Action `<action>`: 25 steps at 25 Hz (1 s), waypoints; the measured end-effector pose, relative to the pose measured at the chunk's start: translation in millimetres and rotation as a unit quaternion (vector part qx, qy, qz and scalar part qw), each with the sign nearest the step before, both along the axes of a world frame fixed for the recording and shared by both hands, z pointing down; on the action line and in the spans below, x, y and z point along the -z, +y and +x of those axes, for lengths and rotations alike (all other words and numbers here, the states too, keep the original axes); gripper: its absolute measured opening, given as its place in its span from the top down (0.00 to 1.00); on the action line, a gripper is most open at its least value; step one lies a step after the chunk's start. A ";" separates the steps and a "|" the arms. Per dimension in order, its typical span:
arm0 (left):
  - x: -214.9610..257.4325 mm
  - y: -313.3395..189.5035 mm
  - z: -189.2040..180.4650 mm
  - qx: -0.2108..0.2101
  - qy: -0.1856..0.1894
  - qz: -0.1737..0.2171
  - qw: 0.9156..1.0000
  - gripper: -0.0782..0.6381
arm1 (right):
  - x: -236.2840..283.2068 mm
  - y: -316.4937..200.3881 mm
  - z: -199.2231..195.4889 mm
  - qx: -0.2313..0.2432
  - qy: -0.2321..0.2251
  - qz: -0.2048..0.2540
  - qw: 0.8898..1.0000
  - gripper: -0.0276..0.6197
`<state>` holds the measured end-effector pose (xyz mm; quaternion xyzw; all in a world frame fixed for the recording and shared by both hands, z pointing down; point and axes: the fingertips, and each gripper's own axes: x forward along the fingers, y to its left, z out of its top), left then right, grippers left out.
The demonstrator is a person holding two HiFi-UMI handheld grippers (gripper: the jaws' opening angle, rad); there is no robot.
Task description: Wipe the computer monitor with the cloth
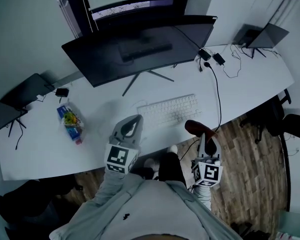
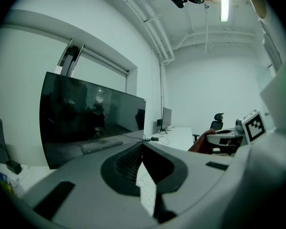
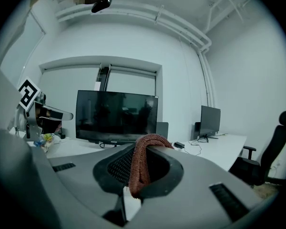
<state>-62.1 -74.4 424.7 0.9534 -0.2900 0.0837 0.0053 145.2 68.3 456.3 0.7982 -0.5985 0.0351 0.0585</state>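
The wide dark monitor [image 1: 140, 46] stands on its stand at the back of the white desk [image 1: 40, 149], screen off. It also shows in the left gripper view [image 2: 90, 118] and the right gripper view [image 3: 117, 116]. My right gripper [image 1: 204, 136] hovers off the desk's front edge, shut on a reddish-brown cloth [image 1: 196, 128]. The cloth [image 3: 142, 163] is draped over the jaw tips and pinched between them. My left gripper [image 1: 135, 120] is over the desk front, left of the keyboard, its jaws [image 2: 142, 146] meeting at the tips with nothing held.
A white keyboard [image 1: 170, 110] lies in front of the monitor, with a cable running to adapters [image 1: 212, 58] at the back right. A colourful snack packet [image 1: 70, 123] lies at the left. Further screens stand at the far left [image 1: 10, 109] and far right [image 1: 262, 34]. An office chair [image 3: 271, 151] stands to the right.
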 end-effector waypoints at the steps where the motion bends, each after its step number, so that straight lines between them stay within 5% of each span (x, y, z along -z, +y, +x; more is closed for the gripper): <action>1: -0.5 -3.3 1.2 0.005 0.000 0.000 1.000 0.86 | 0.0 -5.4 2.8 0.004 0.000 -0.002 1.000 0.90; 12: 10.3 -60.5 49.3 0.094 0.006 0.011 0.995 0.86 | 16.1 -108.3 74.7 0.096 0.008 0.022 0.995 0.90; 25: 27.3 -84.5 113.3 0.208 0.016 0.027 0.978 0.86 | 54.8 -198.5 145.2 0.226 0.024 0.056 0.972 0.90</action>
